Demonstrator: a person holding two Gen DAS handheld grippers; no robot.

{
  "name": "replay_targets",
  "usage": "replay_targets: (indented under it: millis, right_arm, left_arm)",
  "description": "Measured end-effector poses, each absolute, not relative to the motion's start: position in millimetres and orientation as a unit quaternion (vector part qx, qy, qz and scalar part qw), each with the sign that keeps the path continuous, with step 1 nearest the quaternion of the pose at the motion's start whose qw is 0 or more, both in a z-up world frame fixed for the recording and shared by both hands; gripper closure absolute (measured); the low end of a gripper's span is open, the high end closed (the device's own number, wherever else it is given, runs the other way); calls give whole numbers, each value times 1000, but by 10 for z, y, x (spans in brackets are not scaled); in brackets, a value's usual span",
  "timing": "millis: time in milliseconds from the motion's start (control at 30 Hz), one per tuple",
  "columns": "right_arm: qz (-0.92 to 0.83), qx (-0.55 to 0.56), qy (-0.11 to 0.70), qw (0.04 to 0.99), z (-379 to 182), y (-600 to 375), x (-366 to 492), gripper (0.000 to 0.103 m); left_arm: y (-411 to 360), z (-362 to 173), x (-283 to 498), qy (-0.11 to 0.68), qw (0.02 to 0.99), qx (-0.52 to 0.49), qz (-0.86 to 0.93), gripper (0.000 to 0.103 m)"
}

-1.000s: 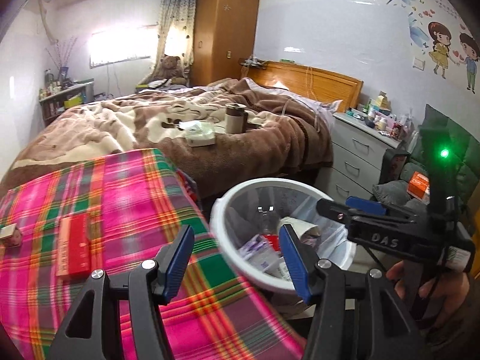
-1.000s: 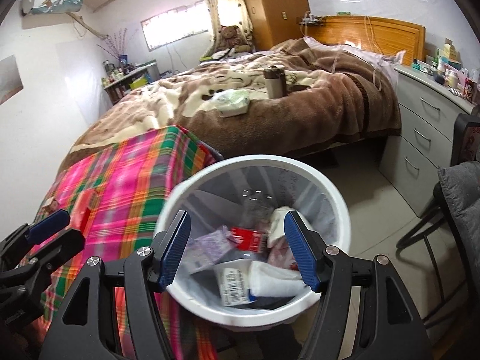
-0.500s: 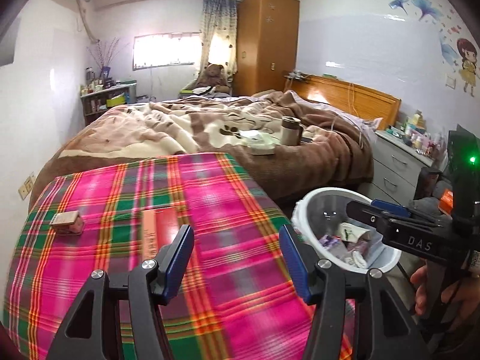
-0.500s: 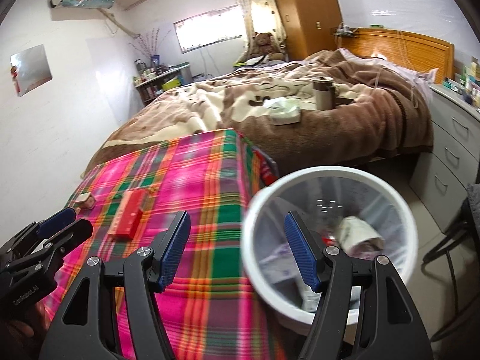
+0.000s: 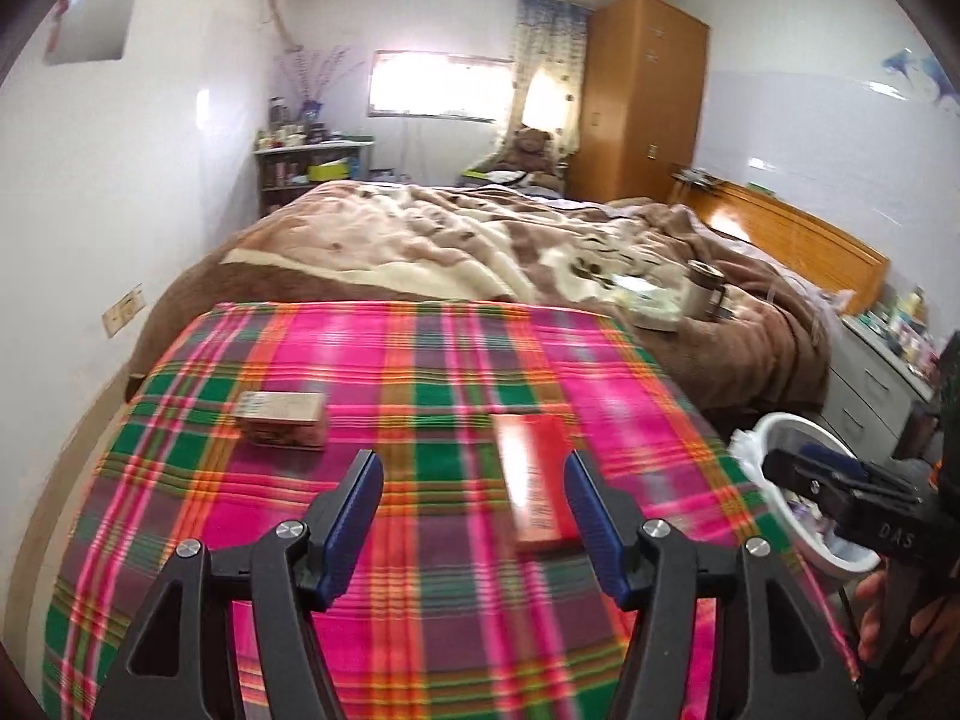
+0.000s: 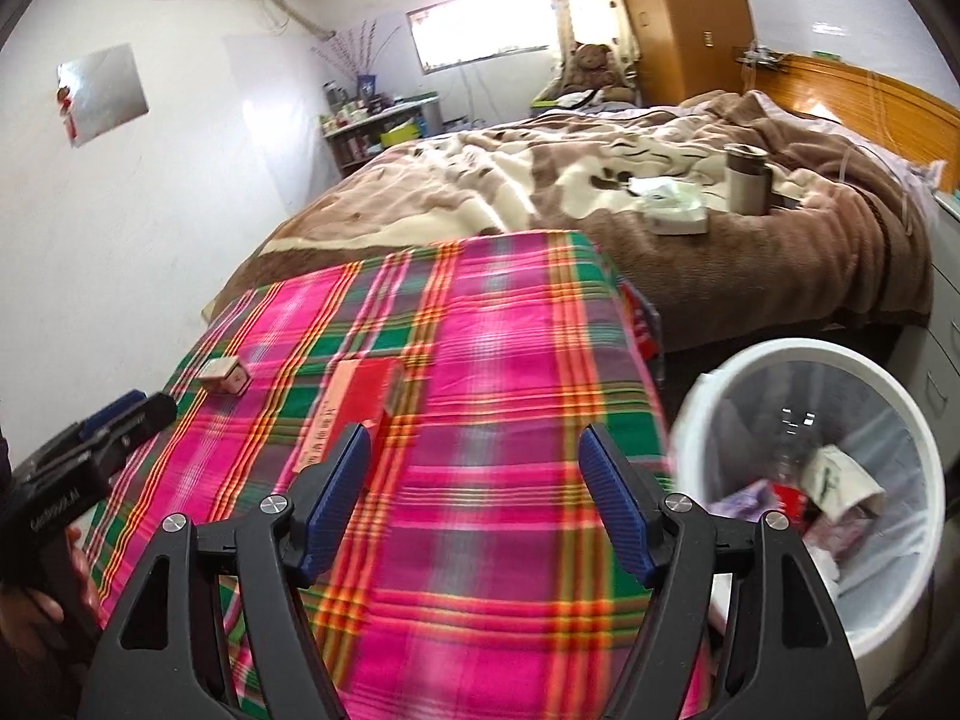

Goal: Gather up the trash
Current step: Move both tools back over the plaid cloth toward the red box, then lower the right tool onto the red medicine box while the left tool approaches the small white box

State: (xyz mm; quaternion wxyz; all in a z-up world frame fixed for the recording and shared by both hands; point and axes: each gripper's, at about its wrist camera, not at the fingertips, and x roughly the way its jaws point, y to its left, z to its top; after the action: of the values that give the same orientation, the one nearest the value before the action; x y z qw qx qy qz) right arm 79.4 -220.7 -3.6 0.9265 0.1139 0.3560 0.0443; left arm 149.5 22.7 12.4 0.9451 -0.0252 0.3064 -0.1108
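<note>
On the pink plaid cloth (image 5: 420,372) (image 6: 492,360) lie a long red box (image 5: 531,486) (image 6: 354,414) and a small beige box (image 5: 282,417) (image 6: 225,375). My left gripper (image 5: 474,480) hovers over the cloth with its jaws opening and nothing between them; the red box lies just ahead of its right finger. My right gripper (image 6: 477,456) also has its jaws opening over the cloth, empty, the red box just beyond its left finger. The white bin (image 6: 888,384) (image 5: 774,426) with a clear liner and several scraps stands to the right of the cloth.
A bed with a brown blanket (image 5: 480,240) (image 6: 600,180) lies behind, bearing a steel mug (image 6: 747,177) and a tissue pack (image 6: 672,204). A grey drawer chest (image 5: 870,372) stands at the right, a wooden wardrobe (image 5: 636,96) at the back. A hand (image 5: 900,618) holds the right gripper.
Both grippers have swung left from over the bin to over the plaid cloth. The bin has slid to the right edge of each view, and both pairs of jaws stand wider.
</note>
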Motion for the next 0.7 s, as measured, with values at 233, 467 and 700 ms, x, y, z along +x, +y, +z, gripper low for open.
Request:
replay_targets:
  millis: [233, 467, 700]
  right_arm:
    - [61, 97, 377, 919, -96, -1883, 1010, 30]
    - [67, 89, 410, 905, -231, -1632, 1233, 29]
    - [70, 68, 439, 893, -364, -1357, 1486, 28]
  left_arm:
    - [685, -17, 1737, 324, 942, -41, -82, 40]
    - [1013, -172, 1999, 339, 938, -46, -60, 40]
    - [1133, -395, 2376, 374, 924, -31, -67, 37]
